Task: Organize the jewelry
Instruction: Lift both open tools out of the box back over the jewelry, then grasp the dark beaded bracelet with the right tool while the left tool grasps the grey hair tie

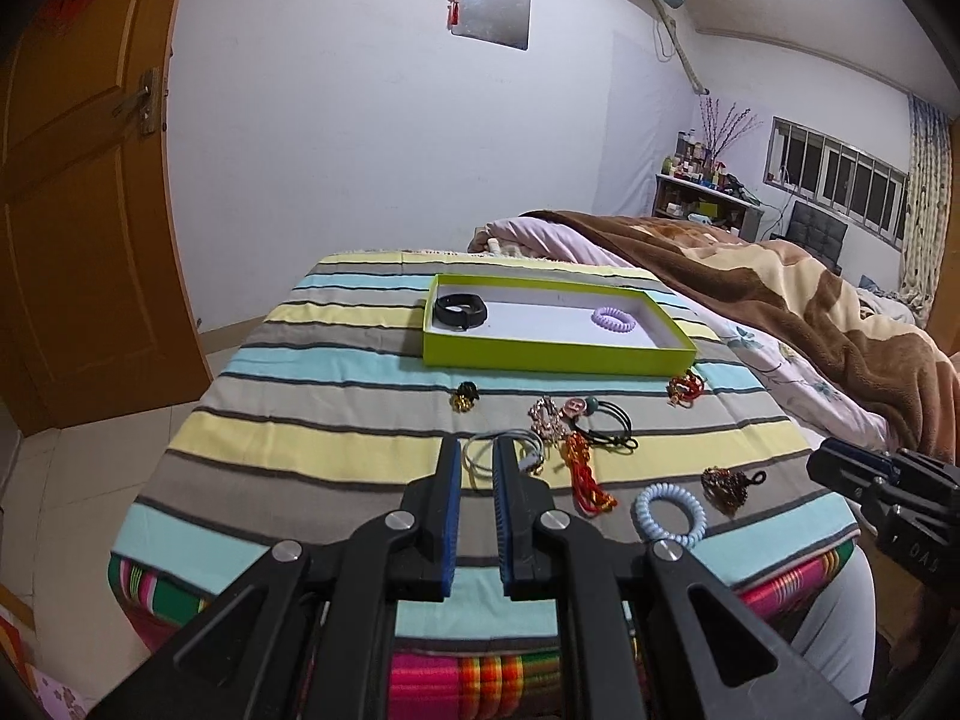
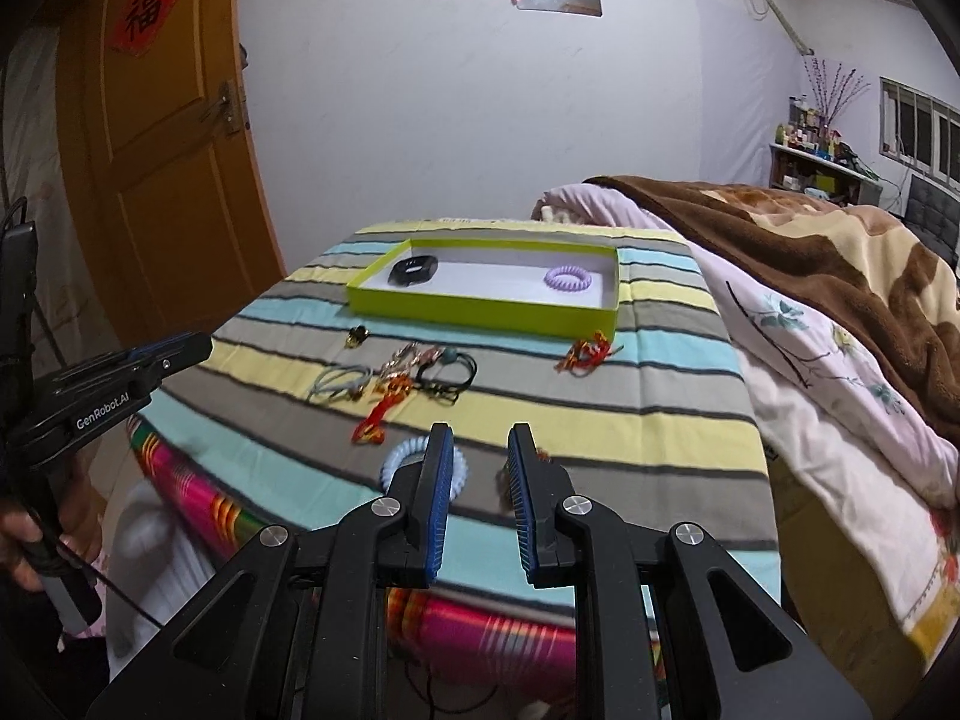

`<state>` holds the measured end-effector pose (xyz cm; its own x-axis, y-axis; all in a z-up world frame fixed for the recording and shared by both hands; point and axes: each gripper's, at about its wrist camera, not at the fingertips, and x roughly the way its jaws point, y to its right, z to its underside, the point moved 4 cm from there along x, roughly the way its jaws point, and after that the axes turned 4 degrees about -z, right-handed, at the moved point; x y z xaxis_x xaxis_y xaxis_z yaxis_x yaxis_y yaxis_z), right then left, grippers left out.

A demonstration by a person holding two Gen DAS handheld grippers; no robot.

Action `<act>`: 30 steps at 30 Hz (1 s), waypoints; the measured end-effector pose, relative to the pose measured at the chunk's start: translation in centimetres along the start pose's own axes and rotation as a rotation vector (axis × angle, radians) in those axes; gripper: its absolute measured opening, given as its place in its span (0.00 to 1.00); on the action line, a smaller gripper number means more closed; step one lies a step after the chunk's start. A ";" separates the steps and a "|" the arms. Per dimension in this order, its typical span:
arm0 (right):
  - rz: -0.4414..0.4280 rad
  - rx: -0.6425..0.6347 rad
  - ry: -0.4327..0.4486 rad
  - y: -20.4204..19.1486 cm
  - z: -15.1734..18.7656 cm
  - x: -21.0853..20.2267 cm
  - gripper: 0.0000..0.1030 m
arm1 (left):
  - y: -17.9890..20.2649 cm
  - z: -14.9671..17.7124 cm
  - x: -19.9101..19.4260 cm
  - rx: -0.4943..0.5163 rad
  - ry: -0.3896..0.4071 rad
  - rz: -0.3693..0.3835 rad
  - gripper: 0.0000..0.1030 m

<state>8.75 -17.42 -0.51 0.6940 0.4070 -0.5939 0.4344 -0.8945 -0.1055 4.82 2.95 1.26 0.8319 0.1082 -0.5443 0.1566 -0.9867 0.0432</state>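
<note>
Striped cloth holds scattered jewelry near a green tray.

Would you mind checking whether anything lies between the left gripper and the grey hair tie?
Nothing visible does: the left gripper is open just short of the grey hair tie, with only striped cloth between them.
</note>
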 end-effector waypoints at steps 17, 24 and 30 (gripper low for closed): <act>0.001 -0.007 -0.028 0.1 0.5 1.6 0.19 | 0.5 1.0 1.2 0.013 -0.040 0.016 0.25; 0.005 0.014 -0.074 1.5 1.3 3.6 0.38 | 0.6 1.4 3.3 0.016 -0.086 0.019 0.28; 0.016 0.033 -0.116 2.7 2.0 5.7 0.38 | 0.6 1.6 5.6 0.010 -0.130 0.019 0.31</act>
<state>12.74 -17.93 -5.82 0.6286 0.3705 -0.6838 0.4035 -0.9070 -0.1204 8.73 2.76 -3.08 0.7586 0.0735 -0.6473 0.1356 -0.9897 0.0466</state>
